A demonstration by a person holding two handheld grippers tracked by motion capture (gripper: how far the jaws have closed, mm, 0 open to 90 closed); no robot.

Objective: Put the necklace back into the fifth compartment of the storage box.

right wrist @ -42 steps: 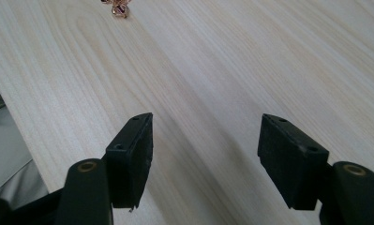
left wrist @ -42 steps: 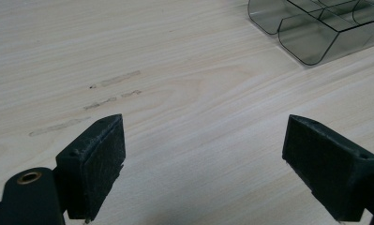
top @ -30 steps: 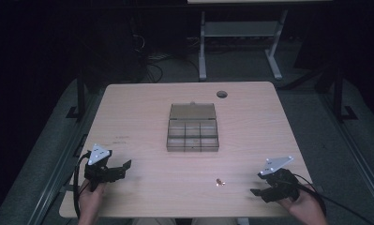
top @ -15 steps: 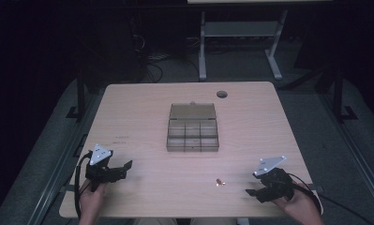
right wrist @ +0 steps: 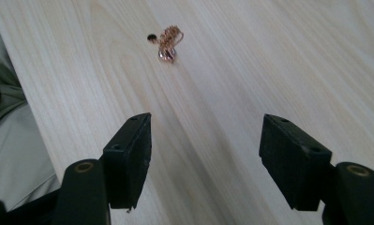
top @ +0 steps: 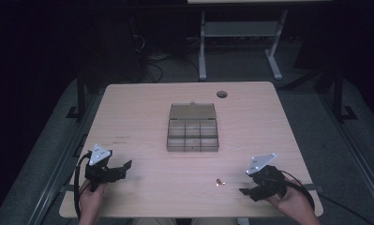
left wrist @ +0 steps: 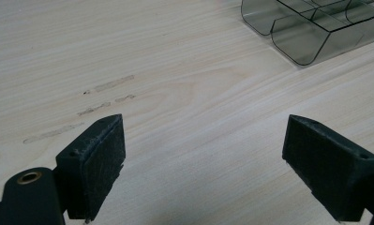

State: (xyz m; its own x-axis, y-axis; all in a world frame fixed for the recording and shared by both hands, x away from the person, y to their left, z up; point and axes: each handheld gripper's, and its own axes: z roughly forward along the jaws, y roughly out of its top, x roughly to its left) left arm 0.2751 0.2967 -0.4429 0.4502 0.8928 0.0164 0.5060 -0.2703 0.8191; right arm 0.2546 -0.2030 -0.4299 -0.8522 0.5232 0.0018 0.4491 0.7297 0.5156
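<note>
Right gripper view: small gold chain (right wrist: pixel 167 43) bunched on the desk (right wrist: pixel 269 56), at 11 o'clock beyond empty, parted jaws.
Likely light, limp, slippery; pinch the clump. Left gripper (left wrist: pixel 203 154) jaws also apart.

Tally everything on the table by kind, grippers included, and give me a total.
Clear compartment box: 1
Small gold chain piece: 1
Grippers: 2, the left gripper and the right gripper, both open with nothing between the jaws
Total: 4
</note>
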